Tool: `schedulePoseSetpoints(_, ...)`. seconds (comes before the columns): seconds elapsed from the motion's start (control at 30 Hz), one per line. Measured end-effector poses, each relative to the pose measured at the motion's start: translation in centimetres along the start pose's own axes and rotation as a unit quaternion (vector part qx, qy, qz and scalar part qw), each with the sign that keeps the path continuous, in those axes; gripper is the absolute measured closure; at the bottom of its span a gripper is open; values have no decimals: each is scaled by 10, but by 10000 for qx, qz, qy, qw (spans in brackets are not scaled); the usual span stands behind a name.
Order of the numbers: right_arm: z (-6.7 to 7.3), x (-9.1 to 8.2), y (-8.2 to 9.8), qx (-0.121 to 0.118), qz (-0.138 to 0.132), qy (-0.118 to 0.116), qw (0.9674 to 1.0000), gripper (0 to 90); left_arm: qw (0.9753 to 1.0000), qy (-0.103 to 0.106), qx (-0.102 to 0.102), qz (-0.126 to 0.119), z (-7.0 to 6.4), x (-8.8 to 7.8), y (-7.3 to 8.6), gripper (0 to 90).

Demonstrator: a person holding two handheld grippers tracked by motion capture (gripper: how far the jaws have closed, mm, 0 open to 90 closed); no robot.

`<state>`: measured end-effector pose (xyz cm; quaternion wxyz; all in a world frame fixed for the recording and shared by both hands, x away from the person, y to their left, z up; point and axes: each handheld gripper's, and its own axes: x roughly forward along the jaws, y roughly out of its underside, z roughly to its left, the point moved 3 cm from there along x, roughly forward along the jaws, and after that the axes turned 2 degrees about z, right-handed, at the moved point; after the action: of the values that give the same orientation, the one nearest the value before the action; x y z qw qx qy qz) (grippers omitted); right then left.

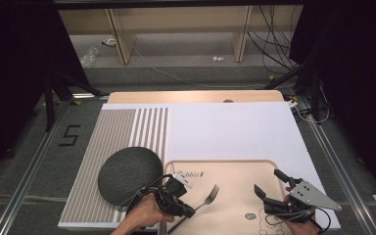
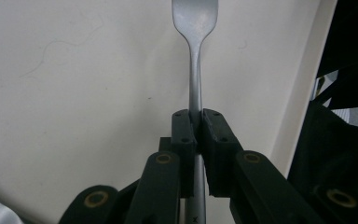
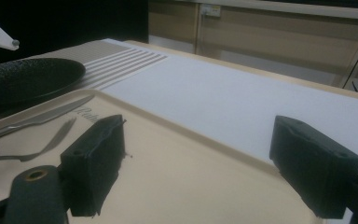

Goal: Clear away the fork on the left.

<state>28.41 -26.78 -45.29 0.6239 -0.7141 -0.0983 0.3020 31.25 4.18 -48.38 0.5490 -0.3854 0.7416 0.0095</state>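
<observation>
The left fingers [image 2: 186, 133] are closed on the fork [image 2: 195, 70] handle, over the tray [image 1: 235, 171]. The right fingers [image 3: 93, 163] are held wide, empty. The fork is judged light, stiff and slippery; the handle is gripped best at mid-length.

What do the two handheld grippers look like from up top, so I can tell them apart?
Both are black with two blocky jaws on hinged arms. The left gripper has a small white label on its body. The right gripper carries a grey three-cornered plate and a black cable. The forearms are bare.
</observation>
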Motion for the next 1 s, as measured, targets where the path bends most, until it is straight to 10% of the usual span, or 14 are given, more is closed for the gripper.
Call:
schedulePoseSetpoints(0.57,0,0,0,2,5,-9,10000,189,9989,-340,253,212,-5,15,0,816)
schedulePoseSetpoints(0.83,0,0,0,-3,21,-6,10000,189,9978,-587,321,8,-9,6,-6,448)
schedulePoseSetpoints(1.0,0,0,0,-4,21,1,10000,189,9956,-730,525,-262,-15,-4,-10,400)
